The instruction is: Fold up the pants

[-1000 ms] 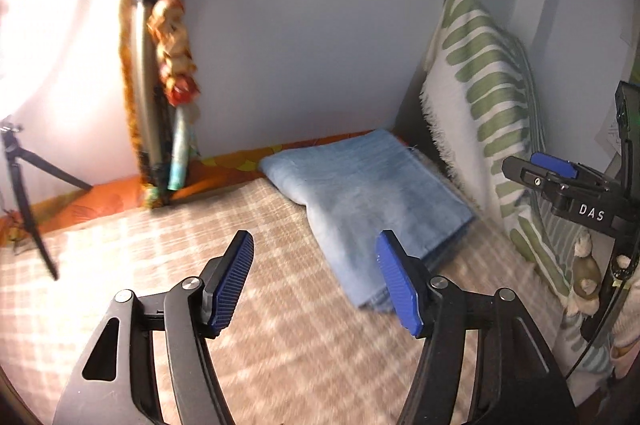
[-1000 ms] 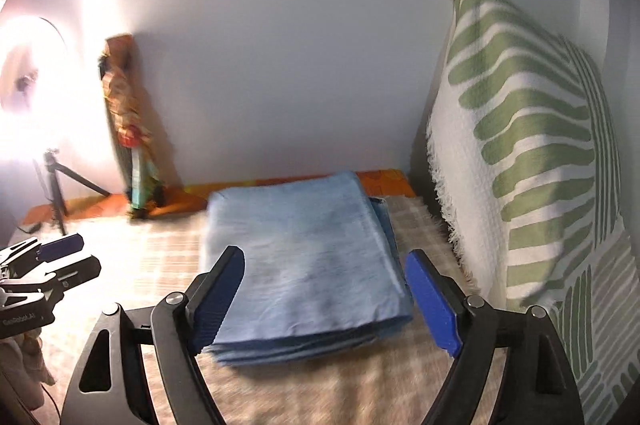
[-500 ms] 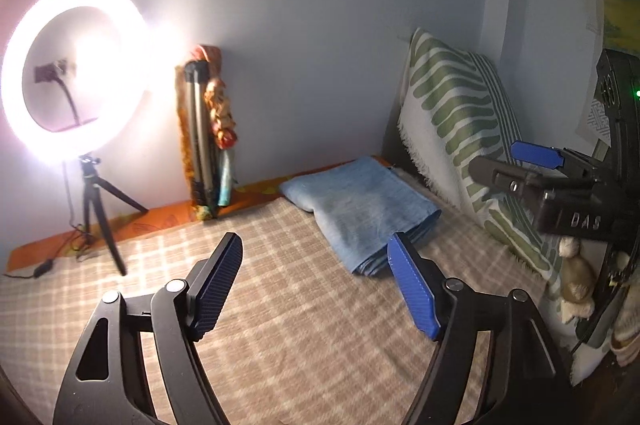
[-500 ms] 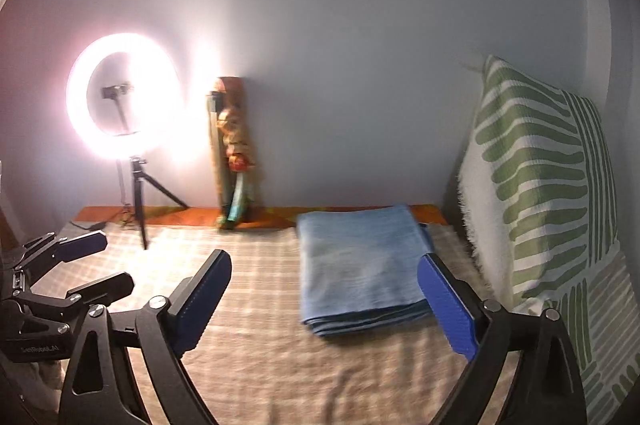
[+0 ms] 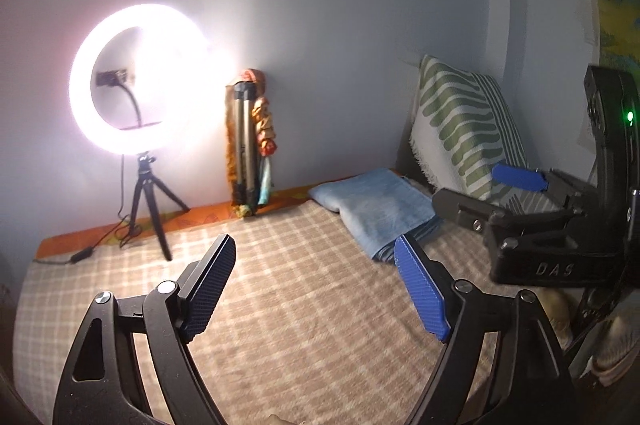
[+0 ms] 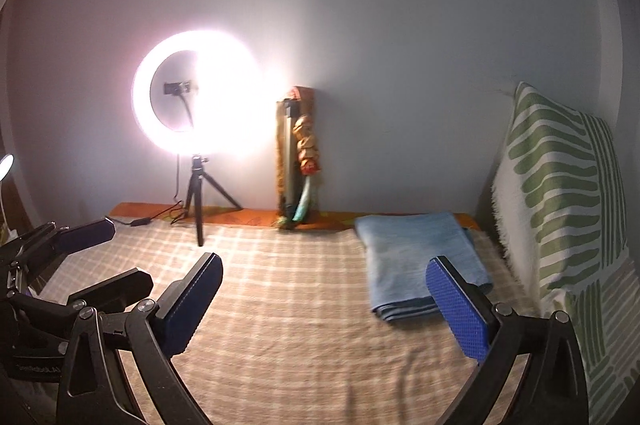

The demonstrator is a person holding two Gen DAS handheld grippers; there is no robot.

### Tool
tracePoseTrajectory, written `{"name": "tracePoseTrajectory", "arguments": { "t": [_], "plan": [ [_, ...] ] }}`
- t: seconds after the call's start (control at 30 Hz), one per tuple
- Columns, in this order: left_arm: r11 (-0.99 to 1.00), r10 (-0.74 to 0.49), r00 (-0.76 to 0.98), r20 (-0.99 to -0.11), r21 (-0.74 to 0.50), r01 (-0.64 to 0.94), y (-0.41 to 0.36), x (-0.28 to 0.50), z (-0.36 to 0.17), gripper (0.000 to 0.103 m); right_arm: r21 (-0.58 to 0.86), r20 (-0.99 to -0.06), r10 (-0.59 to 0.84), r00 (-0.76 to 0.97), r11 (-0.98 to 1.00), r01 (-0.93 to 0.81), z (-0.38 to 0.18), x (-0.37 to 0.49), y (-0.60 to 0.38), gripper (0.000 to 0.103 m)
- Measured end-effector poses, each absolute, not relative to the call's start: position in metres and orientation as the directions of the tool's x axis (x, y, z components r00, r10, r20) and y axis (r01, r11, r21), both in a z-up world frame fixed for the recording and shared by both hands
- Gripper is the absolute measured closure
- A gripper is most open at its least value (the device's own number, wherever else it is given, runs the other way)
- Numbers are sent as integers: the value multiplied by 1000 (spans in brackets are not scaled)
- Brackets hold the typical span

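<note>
Folded light-blue pants (image 6: 420,257) lie at two o'clock on checked beige bedspread (image 6: 288,297); left gripper (image 5: 316,285) and right gripper (image 6: 332,305), jaws just opened, hover released and empty.

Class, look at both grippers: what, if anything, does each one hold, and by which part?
Nothing is held. The left gripper and the right gripper have just been opening, with nothing between their jaws; the folded blue pants lie free on the bed.

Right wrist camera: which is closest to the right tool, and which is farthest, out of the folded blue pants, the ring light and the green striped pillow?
From the right tool:
1. Folded blue pants, just past its right finger, lying on the checked bedcover.
2. Green striped pillow, propped upright at the right, beside the pants.
3. Ring light, on its tripod at the far left, by the wall.
</note>
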State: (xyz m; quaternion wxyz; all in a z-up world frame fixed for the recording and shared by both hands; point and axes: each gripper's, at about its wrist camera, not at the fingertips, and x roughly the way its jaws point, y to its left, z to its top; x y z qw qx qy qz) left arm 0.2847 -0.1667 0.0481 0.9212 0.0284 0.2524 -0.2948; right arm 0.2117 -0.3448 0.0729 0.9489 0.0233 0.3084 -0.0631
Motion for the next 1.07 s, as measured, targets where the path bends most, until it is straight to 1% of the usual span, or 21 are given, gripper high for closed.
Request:
{"name": "tracePoseTrajectory", "arguments": {
  "t": [0.1, 0.2, 0.33, 0.43, 0.5, 0.6, 0.7, 1.07],
  "plan": [
    [833, -515, 708, -483, -87, 547, -155, 281, 42, 21, 24, -590, -88, 802, 992, 126, 62, 208, -332, 0],
    [848, -481, 725, -493, -51, 528, -148, 278, 32, 21, 12, -588, -96, 803, 992, 127, 48, 205, -317, 0],
    [873, -438, 753, -492, -33, 486, -138, 276, 22, 21, 33, -592, -79, 802, 992, 122, 30, 205, -305, 0],
    [886, -420, 765, -488, -36, 463, -133, 277, 15, 18, 46, -598, -77, 798, 991, 130, 18, 208, -301, 0],
    [888, -420, 762, -493, -50, 457, -131, 280, 10, 17, 51, -609, -73, 790, 990, 131, 11, 210, -300, 0],
    [886, -430, 736, -523, -88, 455, -128, 286, -1, 17, 54, -620, -74, 781, 989, 136, 2, 212, -300, 0],
    [888, -425, 730, -536, -90, 451, -126, 288, -7, 17, 37, -620, -93, 779, 988, 147, -1, 211, -300, 0],
    [885, -431, 728, -533, -93, 456, -122, 292, -14, 17, 25, -629, -112, 769, 986, 164, -17, 215, -300, 0]
  ]
}}
